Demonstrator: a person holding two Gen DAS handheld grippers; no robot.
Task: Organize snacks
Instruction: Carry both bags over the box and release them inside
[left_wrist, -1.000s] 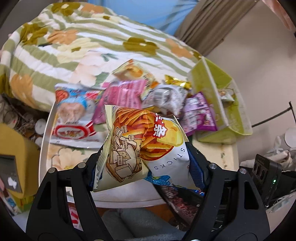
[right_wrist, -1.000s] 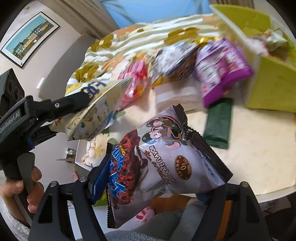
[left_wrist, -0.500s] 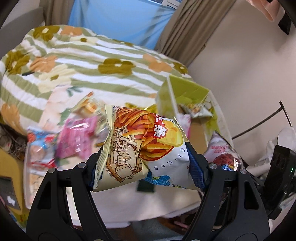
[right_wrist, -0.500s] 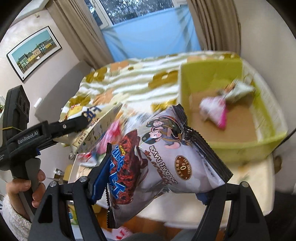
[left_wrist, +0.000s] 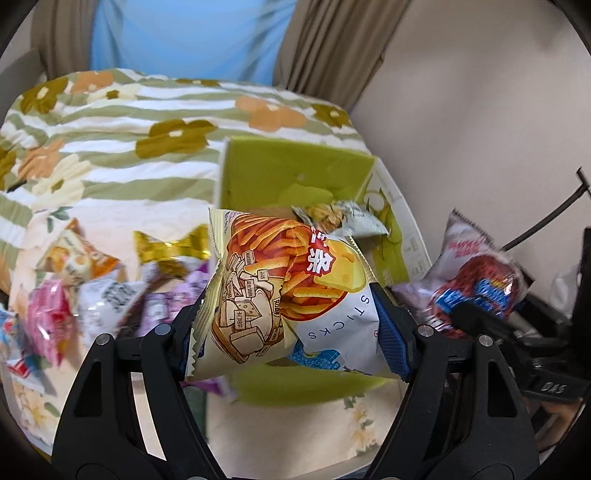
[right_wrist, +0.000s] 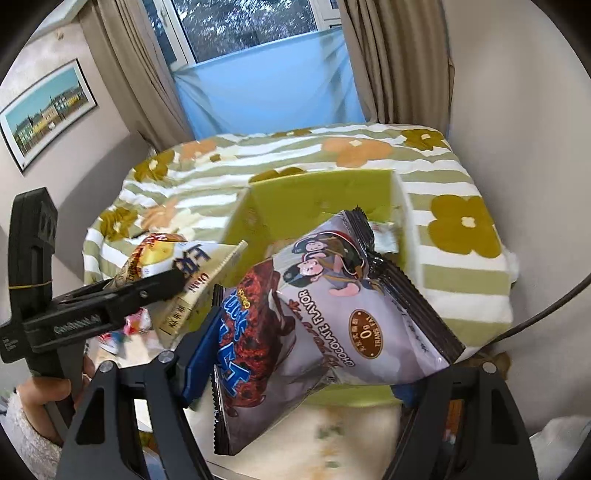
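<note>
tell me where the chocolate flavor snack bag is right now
The chocolate flavor snack bag is clamped in the right gripper, held in front of the green box, with the left gripper's cheese sticks bag to its left.

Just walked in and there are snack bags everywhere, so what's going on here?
A person is sorting snacks with a gripper in each hand. The left gripper is shut on a cheese sticks bag, and the right gripper is shut on a chocolate snack bag. Both bags hang over the near edge of the green box, which already holds a small packet. More snacks lie in a pile on the table, left of the box.
</note>
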